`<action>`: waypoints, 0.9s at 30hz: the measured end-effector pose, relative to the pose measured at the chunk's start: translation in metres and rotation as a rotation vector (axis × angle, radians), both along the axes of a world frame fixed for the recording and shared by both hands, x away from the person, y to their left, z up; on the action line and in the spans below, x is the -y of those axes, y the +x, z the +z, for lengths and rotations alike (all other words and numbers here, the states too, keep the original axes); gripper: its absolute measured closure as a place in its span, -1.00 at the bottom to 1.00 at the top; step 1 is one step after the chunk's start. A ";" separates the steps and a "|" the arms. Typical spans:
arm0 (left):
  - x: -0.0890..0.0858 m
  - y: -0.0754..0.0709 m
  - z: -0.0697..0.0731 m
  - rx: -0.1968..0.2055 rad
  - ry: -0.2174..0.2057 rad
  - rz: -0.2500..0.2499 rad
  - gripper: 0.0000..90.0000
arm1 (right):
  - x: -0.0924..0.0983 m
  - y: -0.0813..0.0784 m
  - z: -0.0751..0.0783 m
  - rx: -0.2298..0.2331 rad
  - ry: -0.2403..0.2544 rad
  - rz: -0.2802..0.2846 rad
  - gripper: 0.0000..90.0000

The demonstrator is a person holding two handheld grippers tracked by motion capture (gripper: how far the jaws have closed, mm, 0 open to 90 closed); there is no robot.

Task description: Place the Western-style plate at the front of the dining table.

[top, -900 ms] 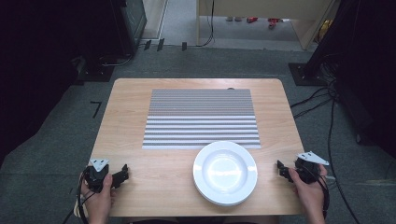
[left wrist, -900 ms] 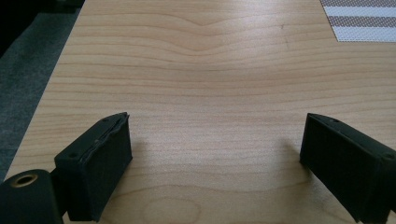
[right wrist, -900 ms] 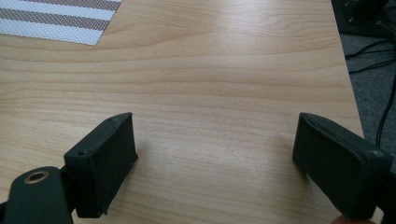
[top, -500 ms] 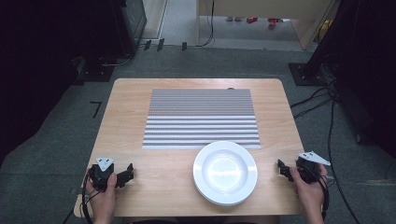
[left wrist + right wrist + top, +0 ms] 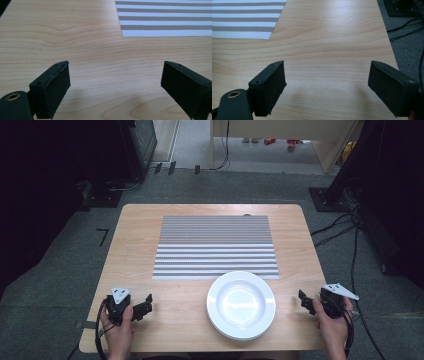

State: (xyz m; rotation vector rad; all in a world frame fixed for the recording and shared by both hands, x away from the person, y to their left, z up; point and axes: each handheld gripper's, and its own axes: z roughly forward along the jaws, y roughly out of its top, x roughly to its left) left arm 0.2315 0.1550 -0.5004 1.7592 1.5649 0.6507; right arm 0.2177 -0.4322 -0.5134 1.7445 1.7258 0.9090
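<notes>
A white plate [image 5: 241,305] sits on the wooden table [image 5: 135,250] near its front edge, overlapping the front border of a grey-and-white striped placemat [image 5: 215,247]. My left gripper [image 5: 145,303] rests low at the front left, a hand's width left of the plate, jaws open and pointing right. My right gripper [image 5: 304,301] sits at the front right, just right of the plate, also open. In the left gripper view the left gripper [image 5: 115,82] has bare wood between its wide jaws, the placemat [image 5: 165,17] ahead. The right gripper [image 5: 327,82] likewise frames bare wood.
Grey carpet with black cables [image 5: 345,235] lies right of the table; the table's right edge [image 5: 390,45] runs close to my right gripper. Dark equipment [image 5: 135,140] stands at the back left. Bare wood stretches along the left side of the placemat.
My left hand has shifted a little to the right along the front edge, its gripper turning toward the plate. The right gripper and the plate have stayed put.
</notes>
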 end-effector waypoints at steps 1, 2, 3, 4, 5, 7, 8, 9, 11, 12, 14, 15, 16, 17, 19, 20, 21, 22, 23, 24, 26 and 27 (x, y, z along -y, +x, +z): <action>0.004 0.000 0.001 0.002 -0.003 -0.009 -0.80 | -0.002 -0.001 0.002 0.004 -0.004 0.003 -0.67; 0.009 0.000 0.001 0.005 -0.005 -0.022 -0.80 | -0.003 -0.001 0.003 0.007 -0.005 0.005 -0.67; 0.009 0.000 0.001 0.005 -0.005 -0.022 -0.80 | -0.003 -0.001 0.003 0.007 -0.005 0.005 -0.67; 0.011 -0.001 0.001 0.004 -0.002 -0.030 -0.80 | -0.005 -0.002 0.004 0.013 -0.005 0.008 -0.67; 0.013 -0.001 0.001 0.005 -0.003 -0.034 -0.80 | -0.005 -0.002 0.004 0.013 -0.005 0.008 -0.67; 0.020 -0.003 0.001 0.002 -0.011 -0.055 -0.80 | -0.008 -0.003 0.006 0.014 -0.005 0.009 -0.67; 0.023 -0.004 0.001 0.000 -0.013 -0.059 -0.80 | -0.009 -0.004 0.006 0.014 0.000 0.013 -0.67; 0.023 -0.004 0.001 0.000 -0.013 -0.059 -0.80 | -0.009 -0.004 0.006 0.014 0.000 0.013 -0.67; 0.030 -0.006 0.002 0.000 -0.019 -0.078 -0.80 | -0.013 -0.005 0.008 0.018 0.049 0.022 -0.67; 0.032 -0.006 0.002 0.002 -0.021 -0.084 -0.80 | -0.014 -0.006 0.009 0.019 0.051 0.023 -0.67; 0.036 -0.007 0.003 0.002 -0.025 -0.092 -0.80 | -0.018 -0.007 0.011 0.022 0.049 0.030 -0.67; 0.038 -0.007 0.004 0.002 -0.025 -0.096 -0.80 | -0.020 -0.008 0.012 0.024 0.052 0.032 -0.67; 0.040 -0.007 0.004 0.001 -0.025 -0.101 -0.80 | -0.021 -0.008 0.012 0.027 0.052 0.039 -0.67; 0.040 -0.007 0.004 0.001 -0.025 -0.101 -0.80 | -0.021 -0.008 0.012 0.027 0.052 0.039 -0.67; 0.045 -0.008 0.004 0.002 -0.027 -0.110 -0.80 | -0.025 -0.009 0.013 0.028 0.054 0.045 -0.67; 0.049 -0.008 0.004 0.002 -0.027 -0.120 -0.80 | -0.028 -0.009 0.014 0.030 0.054 0.053 -0.67; 0.049 -0.008 0.004 0.002 -0.027 -0.120 -0.80 | -0.029 -0.009 0.014 0.030 0.055 0.054 -0.67; 0.051 -0.008 0.004 0.002 -0.027 -0.124 -0.80 | -0.029 -0.009 0.014 0.030 0.055 0.054 -0.67; 0.055 -0.008 0.004 0.002 -0.024 -0.135 -0.80 | -0.032 -0.010 0.015 0.033 0.058 0.060 -0.67; 0.057 -0.008 0.003 0.001 -0.026 -0.139 -0.80 | -0.033 -0.010 0.015 0.033 0.060 0.061 -0.67; 0.060 -0.008 0.003 -0.003 -0.028 -0.147 -0.80 | -0.035 -0.010 0.015 0.035 0.065 0.067 -0.67; 0.061 -0.007 0.003 -0.004 -0.026 -0.150 -0.80 | -0.036 -0.010 0.015 0.033 0.065 0.066 -0.67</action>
